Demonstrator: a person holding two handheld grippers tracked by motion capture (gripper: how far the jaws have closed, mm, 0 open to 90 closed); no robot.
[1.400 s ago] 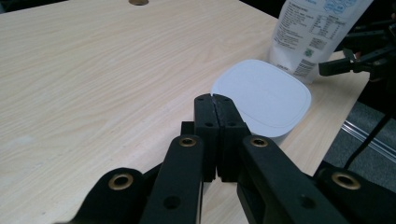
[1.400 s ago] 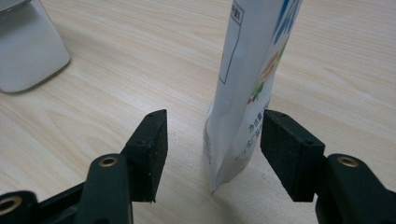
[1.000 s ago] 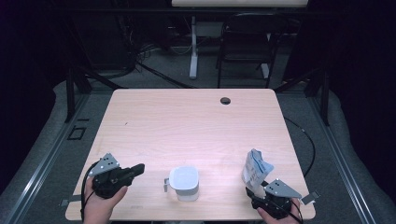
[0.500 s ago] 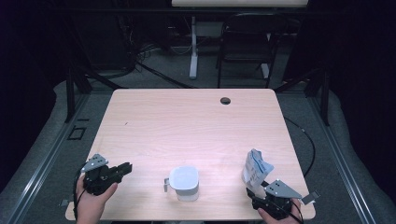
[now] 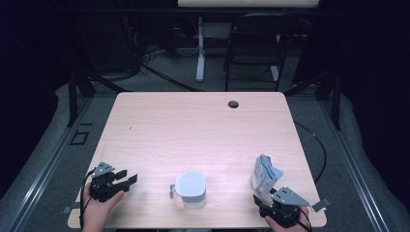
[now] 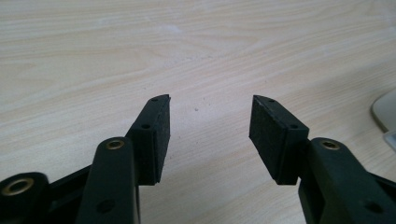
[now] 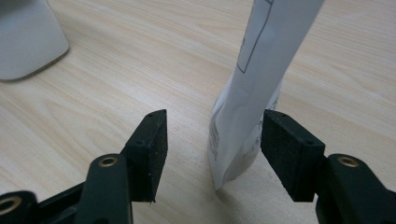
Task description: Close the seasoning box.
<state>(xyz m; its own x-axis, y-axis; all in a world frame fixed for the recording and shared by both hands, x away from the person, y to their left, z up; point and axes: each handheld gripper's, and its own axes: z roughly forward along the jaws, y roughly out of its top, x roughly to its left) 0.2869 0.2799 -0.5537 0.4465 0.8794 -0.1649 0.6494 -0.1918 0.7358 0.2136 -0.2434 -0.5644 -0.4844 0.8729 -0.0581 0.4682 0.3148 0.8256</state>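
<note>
A pale wooden counter (image 5: 193,130) carries a white cup (image 5: 190,190) near its front edge and a pouch (image 5: 264,175) standing to the right

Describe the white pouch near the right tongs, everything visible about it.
The white pouch stands upright on the wooden table near its right front corner. It looks like thin, crinkled paper or plastic film with small dark print and a printed box outline; its top is crumpled and bluish. The right tongs are open, their jaws to either side of its base, the right pad close beside it; contact cannot be told.
</note>
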